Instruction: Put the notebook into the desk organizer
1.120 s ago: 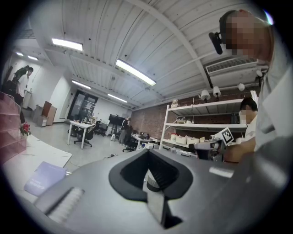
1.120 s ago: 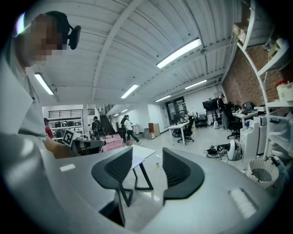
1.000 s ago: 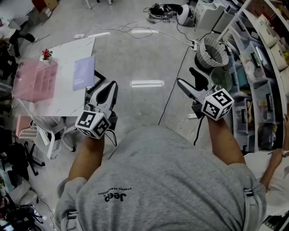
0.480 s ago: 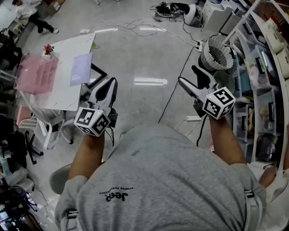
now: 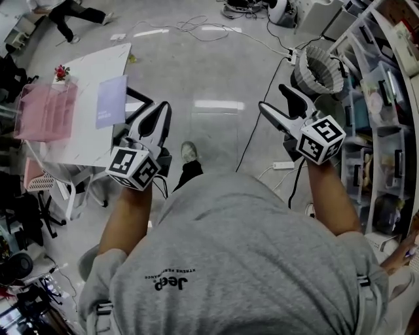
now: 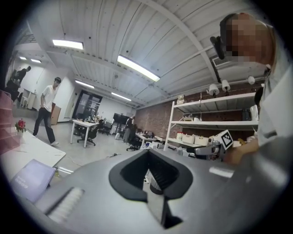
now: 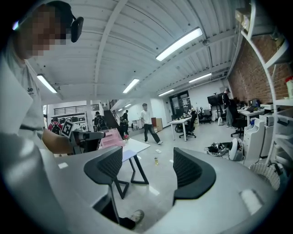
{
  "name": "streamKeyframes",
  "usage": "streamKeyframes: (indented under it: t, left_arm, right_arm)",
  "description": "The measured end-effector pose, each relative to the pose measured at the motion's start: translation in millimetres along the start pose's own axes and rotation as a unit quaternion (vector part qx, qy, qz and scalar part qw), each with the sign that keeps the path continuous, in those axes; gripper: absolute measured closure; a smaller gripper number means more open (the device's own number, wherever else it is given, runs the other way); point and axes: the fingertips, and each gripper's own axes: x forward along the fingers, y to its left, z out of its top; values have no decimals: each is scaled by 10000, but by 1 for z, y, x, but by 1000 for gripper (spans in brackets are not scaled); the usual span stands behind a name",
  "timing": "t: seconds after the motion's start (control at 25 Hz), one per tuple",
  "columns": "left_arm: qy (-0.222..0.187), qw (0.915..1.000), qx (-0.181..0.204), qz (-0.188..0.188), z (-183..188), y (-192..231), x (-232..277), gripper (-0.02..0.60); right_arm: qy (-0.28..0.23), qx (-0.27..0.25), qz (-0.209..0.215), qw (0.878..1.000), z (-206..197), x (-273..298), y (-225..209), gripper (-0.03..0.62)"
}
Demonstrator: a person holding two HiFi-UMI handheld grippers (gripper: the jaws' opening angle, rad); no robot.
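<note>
A lavender notebook (image 5: 111,101) lies flat on a white table (image 5: 82,141), beside a pink translucent desk organizer (image 5: 46,111). Both are off to my left and well beyond the grippers. My left gripper (image 5: 162,110) hangs in the air near the table's corner, shut and empty. My right gripper (image 5: 273,98) is held over bare floor, open with nothing between its jaws. The left gripper view shows the closed jaws of the left gripper (image 6: 147,155) and the notebook (image 6: 32,179) low at the left. In the right gripper view, the right gripper (image 7: 149,169) frames the organizer (image 7: 112,137) and the notebook (image 7: 129,154) far off.
A small flower pot (image 5: 60,72) stands at the table's far edge. A mesh basket (image 5: 317,72) and loaded shelves (image 5: 386,98) line the right side. Cables (image 5: 258,118) cross the floor. My shoe (image 5: 188,154) shows between the grippers. A person (image 5: 72,13) walks at the top left.
The view has shifted as I step; my shoe now shows below. A walking person has come further into view at the top left. Both grippers keep their pose, with the right jaws slightly wider.
</note>
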Motion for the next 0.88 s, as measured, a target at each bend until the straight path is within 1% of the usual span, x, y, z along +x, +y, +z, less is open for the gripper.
streamKeyframes:
  t: [0.16,0.24,0.36,0.48,0.56,0.68,0.88]
  left_arm:
    - [76,9994,-37,-331,0,51,41,555]
    - [73,9984,94,-560,6,82,67,555]
    - [141,9947,287,-972,20,124,111,555]
    - [191,9906,233,-1337,38,159,151,555]
    - [161,9882,213,-1508,49,183,172,555]
    - [92,9870,154,-1599,61,216,192,555]
    - [67,9882,-34,-1529,62,256,212,555]
  right_arm:
    - [63,-8,-221,9997,2,52,-20,269]
    - [39,-35,-387,9992,11,84,-32,269]
    - [-83,19,-707,9975,33,128,-54,269]
    - [-170,18,-947,9954,58,168,-68,269]
    - [-178,17,-1044,9944,70,195,-75,270]
    - [-115,35,-1101,9939,80,231,-82,270]
    - [-5,57,-1159,9932,89,267,-101,270]
